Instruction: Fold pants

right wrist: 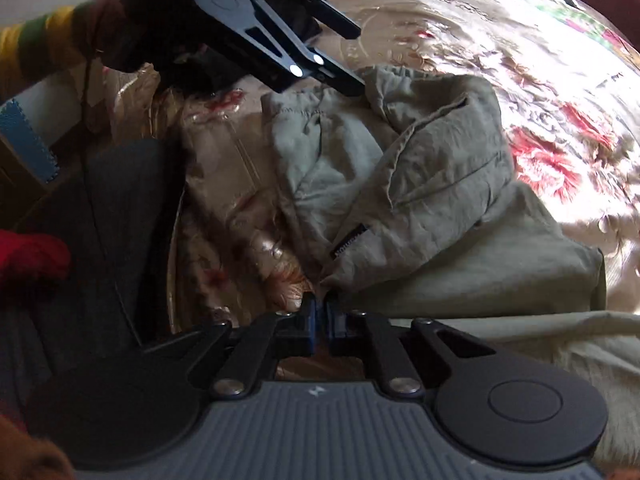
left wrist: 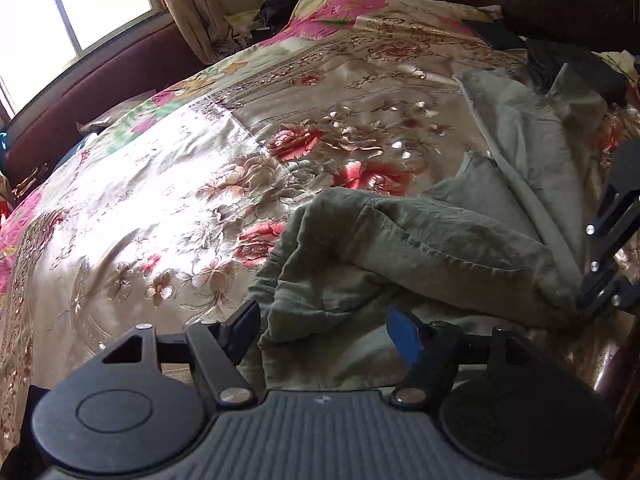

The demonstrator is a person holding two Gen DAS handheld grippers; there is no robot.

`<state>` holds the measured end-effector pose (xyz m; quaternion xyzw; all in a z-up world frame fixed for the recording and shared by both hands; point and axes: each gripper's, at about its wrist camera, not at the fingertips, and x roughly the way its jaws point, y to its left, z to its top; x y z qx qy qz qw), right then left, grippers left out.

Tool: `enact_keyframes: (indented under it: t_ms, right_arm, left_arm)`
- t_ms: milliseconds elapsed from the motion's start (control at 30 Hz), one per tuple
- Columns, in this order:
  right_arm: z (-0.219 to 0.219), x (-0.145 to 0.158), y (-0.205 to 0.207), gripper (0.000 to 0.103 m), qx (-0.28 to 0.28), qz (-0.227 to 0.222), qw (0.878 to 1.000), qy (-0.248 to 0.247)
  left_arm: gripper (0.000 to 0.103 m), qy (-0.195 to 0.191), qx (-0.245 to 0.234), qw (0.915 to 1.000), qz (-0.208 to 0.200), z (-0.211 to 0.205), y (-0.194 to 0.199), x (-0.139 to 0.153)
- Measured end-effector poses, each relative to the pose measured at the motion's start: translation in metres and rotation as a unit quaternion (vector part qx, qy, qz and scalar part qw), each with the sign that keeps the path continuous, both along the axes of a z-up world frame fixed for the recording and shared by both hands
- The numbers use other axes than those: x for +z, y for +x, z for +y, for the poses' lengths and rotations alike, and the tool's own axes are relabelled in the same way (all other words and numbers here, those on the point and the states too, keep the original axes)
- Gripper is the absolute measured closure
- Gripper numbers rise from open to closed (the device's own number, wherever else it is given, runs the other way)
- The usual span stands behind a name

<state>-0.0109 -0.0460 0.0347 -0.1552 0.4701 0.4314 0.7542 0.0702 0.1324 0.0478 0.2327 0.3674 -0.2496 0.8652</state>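
Your olive-green pants (right wrist: 420, 168) are bunched in a heap on the floral satin bedspread (left wrist: 168, 184). They look light, floppy and wrinkly, so grab a hem or the waistband. Your right gripper (right wrist: 320, 312) is pinched on a fold of fabric; your left gripper (left wrist: 324, 328) is spread wide around the cloth, gripping nothing.

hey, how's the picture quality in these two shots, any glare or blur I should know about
Left wrist view: sunlight from the window blows out the satin bedspread into white glare; the pants stay readable. Right wrist view: overall soft and motion-blurred, glare on the bedspread at right, dim shadow at left. Both show fisheye bending at the edges.
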Motion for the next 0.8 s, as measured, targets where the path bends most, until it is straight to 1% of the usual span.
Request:
enact_keyframes:
  t_ms: [33,67,100,133,167,200,233,267,333,367,400,467,533,567,600,633,667,733,767,800]
  right_arm:
    - [-0.002,0.003,0.004,0.093,-0.018,0.004,1.000,0.006]
    - [-0.006,0.008,0.007,0.092,-0.037,0.008,0.999,0.015]
    - [-0.013,0.016,0.012,0.089,-0.063,0.008,0.997,0.038]
    - [-0.019,0.022,0.016,0.081,-0.079,0.008,0.995,0.058]
    - [-0.028,0.029,0.021,0.072,-0.100,0.010,0.992,0.079]
    - [-0.037,0.035,0.030,0.066,-0.123,0.017,0.987,0.100]
    - [-0.044,0.038,0.036,0.056,-0.138,0.023,0.983,0.119]
    - [-0.052,0.040,0.045,0.054,-0.158,0.034,0.976,0.146]
    - [-0.065,0.036,0.068,0.054,-0.197,0.065,0.959,0.194]
    - [-0.067,0.030,0.079,0.053,-0.214,0.079,0.951,0.209]
    - [-0.065,0.020,0.092,0.053,-0.235,0.093,0.944,0.212]
    - [-0.058,-0.001,0.113,0.051,-0.264,0.136,0.935,0.195]
    - [-0.059,-0.023,0.126,0.051,-0.300,0.194,0.910,0.209]
    - [-0.059,-0.026,0.129,0.059,-0.311,0.208,0.901,0.220]
    - [-0.058,-0.025,0.132,0.066,-0.312,0.209,0.897,0.235]
    - [-0.055,-0.019,0.134,0.077,-0.306,0.196,0.900,0.239]
    - [-0.051,-0.013,0.132,0.086,-0.300,0.182,0.904,0.243]
    - [-0.041,0.009,0.131,0.095,-0.283,0.135,0.913,0.262]
    - [-0.033,0.023,0.130,0.096,-0.273,0.099,0.920,0.262]
    - [-0.018,0.040,0.126,0.096,-0.249,0.038,0.935,0.249]
  left_arm:
    - [0.020,0.005,-0.009,0.9999,-0.003,-0.005,-0.006,0.001]
    - [0.020,0.011,-0.021,0.9996,-0.012,-0.011,-0.012,0.003]
    - [0.020,0.015,-0.030,0.9992,-0.021,-0.016,-0.016,0.006]
    - [0.020,0.019,-0.035,0.9988,-0.027,-0.020,-0.018,0.008]
    - [0.020,0.023,-0.037,0.9985,-0.034,-0.023,-0.021,0.010]
    - [0.020,0.025,-0.037,0.9983,-0.038,-0.025,-0.022,0.011]
    - [0.020,0.023,-0.034,0.9984,-0.039,-0.025,-0.023,0.012]
    - [0.020,0.019,-0.030,0.9987,-0.036,-0.024,-0.023,0.012]
    - [0.020,0.013,-0.023,0.9993,-0.028,-0.023,-0.025,0.009]
    - [0.020,0.011,-0.021,0.9994,-0.024,-0.022,-0.025,0.005]
    - [0.020,0.011,-0.018,0.9995,-0.022,-0.022,-0.026,0.002]
    - [0.020,0.010,-0.013,0.9997,-0.017,-0.021,-0.027,-0.005]
    - [0.020,0.006,-0.012,0.9998,-0.016,-0.019,-0.027,-0.008]
    - [0.020,0.005,-0.011,0.9998,-0.016,-0.017,-0.027,-0.009]
    - [0.020,0.005,-0.009,0.9998,-0.018,-0.015,-0.026,-0.009]
    - [0.020,0.003,-0.008,0.9998,-0.018,-0.012,-0.026,-0.009]
    - [0.020,0.001,-0.006,0.9998,-0.020,-0.010,-0.024,-0.008]
    - [0.020,-0.001,0.001,0.9996,-0.028,-0.005,-0.021,-0.006]
    - [0.020,-0.001,0.008,0.9994,-0.034,-0.001,-0.020,-0.002]
    - [0.020,-0.003,0.015,0.9991,-0.039,0.003,-0.020,0.001]
